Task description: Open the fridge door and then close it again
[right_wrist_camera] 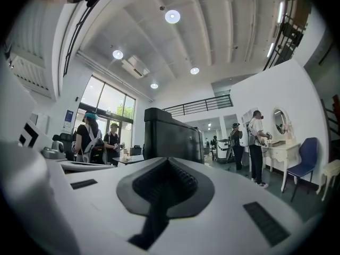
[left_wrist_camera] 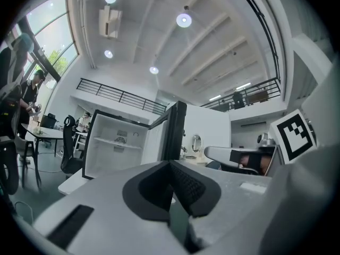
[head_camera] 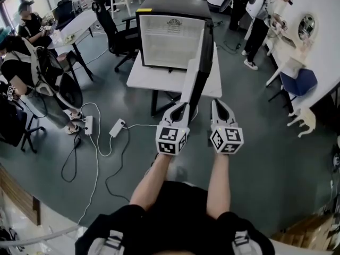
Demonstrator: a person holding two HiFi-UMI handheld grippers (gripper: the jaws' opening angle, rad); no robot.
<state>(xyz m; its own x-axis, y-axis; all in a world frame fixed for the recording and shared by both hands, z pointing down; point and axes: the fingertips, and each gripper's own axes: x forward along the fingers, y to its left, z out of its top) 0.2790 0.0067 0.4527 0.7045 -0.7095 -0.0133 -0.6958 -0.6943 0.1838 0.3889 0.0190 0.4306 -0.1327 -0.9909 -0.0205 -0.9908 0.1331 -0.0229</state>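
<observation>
A small black fridge [head_camera: 172, 39] stands on a white table [head_camera: 146, 78], its white inside showing. Its door [head_camera: 199, 68] is swung out towards me and I see it edge-on. My left gripper [head_camera: 182, 107] is shut and empty, its tip just left of the door's free edge. My right gripper [head_camera: 217, 104] is also shut and empty, just right of the door. The left gripper view shows its closed jaws [left_wrist_camera: 171, 166] below the open fridge [left_wrist_camera: 114, 145] and the door edge [left_wrist_camera: 175, 132]. The right gripper view shows its closed jaws [right_wrist_camera: 167, 166] before the door's black outer face [right_wrist_camera: 170, 134].
Cables and power strips [head_camera: 117, 127] lie on the floor to the left. Seated people [head_camera: 32, 73] and desks fill the left side. An office chair [head_camera: 114, 28] stands behind the table. A person [head_camera: 260, 28] stands by a white dresser at the right, near a blue chair [head_camera: 297, 84].
</observation>
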